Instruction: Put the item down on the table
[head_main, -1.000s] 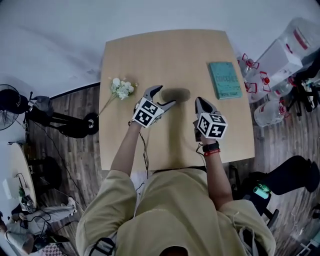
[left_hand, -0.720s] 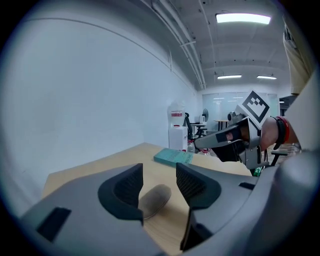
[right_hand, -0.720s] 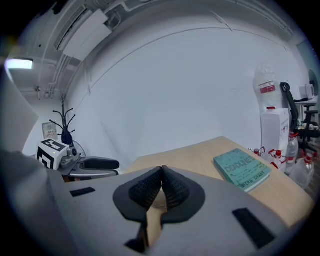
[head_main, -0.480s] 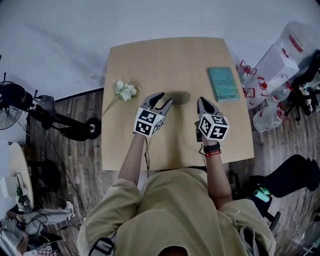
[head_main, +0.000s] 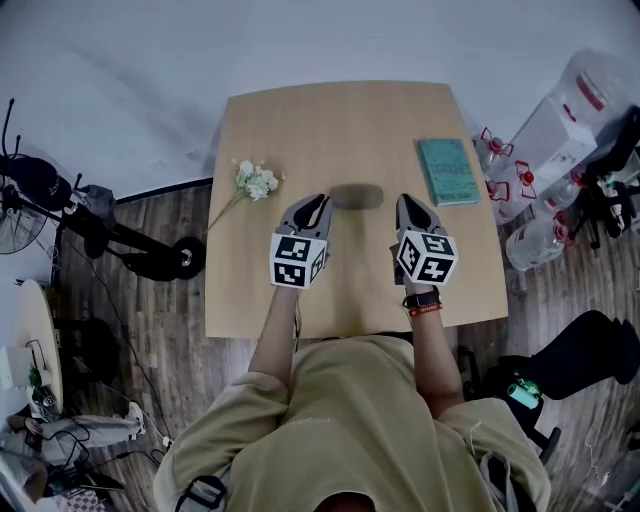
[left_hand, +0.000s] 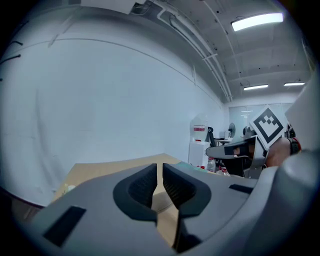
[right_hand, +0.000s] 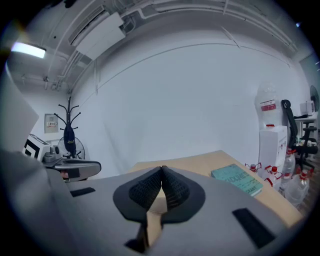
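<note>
A sprig of white flowers (head_main: 256, 181) lies on the left part of the light wooden table (head_main: 340, 120), free of both grippers. My left gripper (head_main: 312, 204) hovers to the right of it and nearer to me, pointing up the table. Its jaws have just been closing; in the left gripper view (left_hand: 159, 169) the pads stand almost together with nothing between them. My right gripper (head_main: 410, 203) hovers beside it, level with it. Its pads meet at the tips in the right gripper view (right_hand: 162, 170), empty.
A teal book (head_main: 447, 170) lies at the table's right edge, also seen as the teal book (right_hand: 236, 179) ahead of the right gripper. Water bottles (head_main: 530, 160) and large jugs (head_main: 590, 90) stand on the floor to the right. A fan (head_main: 30, 180) stands on the left.
The left gripper's jaws went from wide open to nearly together. That gripper swung from facing the flowers to pointing straight up the table. Both grippers rose.
</note>
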